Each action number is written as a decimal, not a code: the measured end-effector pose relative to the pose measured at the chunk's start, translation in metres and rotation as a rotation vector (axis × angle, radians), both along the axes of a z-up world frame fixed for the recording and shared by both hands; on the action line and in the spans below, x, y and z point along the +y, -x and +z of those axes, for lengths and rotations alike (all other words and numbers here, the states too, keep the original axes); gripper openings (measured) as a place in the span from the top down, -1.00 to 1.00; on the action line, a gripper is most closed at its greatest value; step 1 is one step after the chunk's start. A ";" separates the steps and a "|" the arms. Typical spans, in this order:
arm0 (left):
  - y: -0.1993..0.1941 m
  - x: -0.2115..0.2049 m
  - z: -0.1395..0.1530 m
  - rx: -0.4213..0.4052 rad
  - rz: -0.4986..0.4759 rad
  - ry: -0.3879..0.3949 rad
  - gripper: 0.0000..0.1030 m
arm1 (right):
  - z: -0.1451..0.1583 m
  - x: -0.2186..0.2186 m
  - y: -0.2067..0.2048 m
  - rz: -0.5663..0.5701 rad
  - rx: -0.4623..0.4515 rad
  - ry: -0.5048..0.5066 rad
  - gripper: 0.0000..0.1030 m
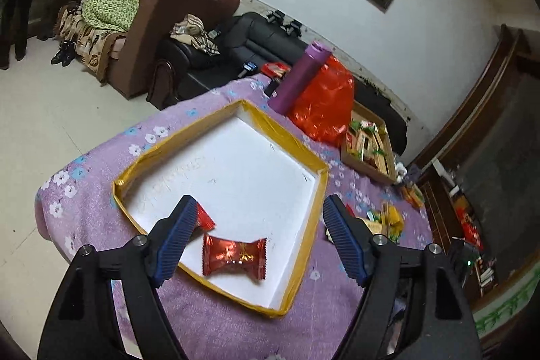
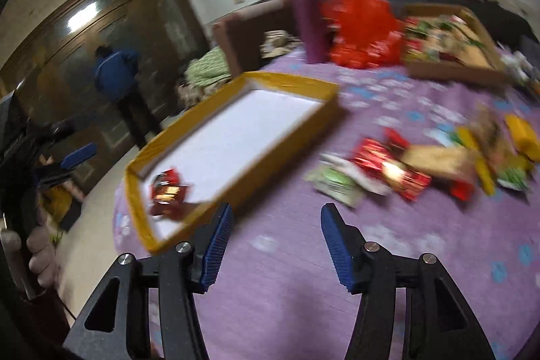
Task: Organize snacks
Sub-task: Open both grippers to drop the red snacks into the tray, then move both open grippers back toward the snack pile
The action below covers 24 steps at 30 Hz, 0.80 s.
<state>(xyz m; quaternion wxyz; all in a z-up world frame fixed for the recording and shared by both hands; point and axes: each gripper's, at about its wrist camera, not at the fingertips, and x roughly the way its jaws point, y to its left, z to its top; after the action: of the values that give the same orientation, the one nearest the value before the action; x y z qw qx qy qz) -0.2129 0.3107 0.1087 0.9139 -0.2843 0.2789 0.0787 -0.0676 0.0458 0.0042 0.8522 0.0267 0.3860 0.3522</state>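
Two red candies (image 1: 233,255) show sharply from left wrist; right wrist blurs them; both jaws open, empty.

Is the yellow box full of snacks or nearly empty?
Nearly empty. The yellow box shows mostly bare white floor; only two red candies, one whole and one partly behind a finger, lie near its front corner.

Most of the yellow-rimmed tray (image 1: 305,144) floor is bare – easy reach; far side's blocked by the purple bottle (image 1: 300,75) and red bag (image 1: 325,105).
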 end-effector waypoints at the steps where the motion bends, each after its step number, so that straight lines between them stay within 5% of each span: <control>1: 0.000 -0.002 0.000 0.003 -0.007 -0.001 -0.50 | 0.001 -0.012 -0.002 -0.026 0.002 -0.004 -0.08; 13: -0.002 -0.054 0.005 0.001 -0.127 -0.026 -0.50 | 0.009 -0.130 -0.003 -0.277 0.003 -0.022 -0.12; 24: -0.028 -0.061 -0.018 0.080 -0.118 -0.079 -0.50 | -0.003 -0.138 -0.041 -0.320 0.006 0.010 -0.13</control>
<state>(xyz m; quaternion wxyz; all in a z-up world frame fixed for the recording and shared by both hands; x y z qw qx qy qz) -0.1848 0.2501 0.0911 0.9155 -0.2278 0.3281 0.0471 -0.0269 -0.0924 0.0015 0.8963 0.0846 0.3813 0.2099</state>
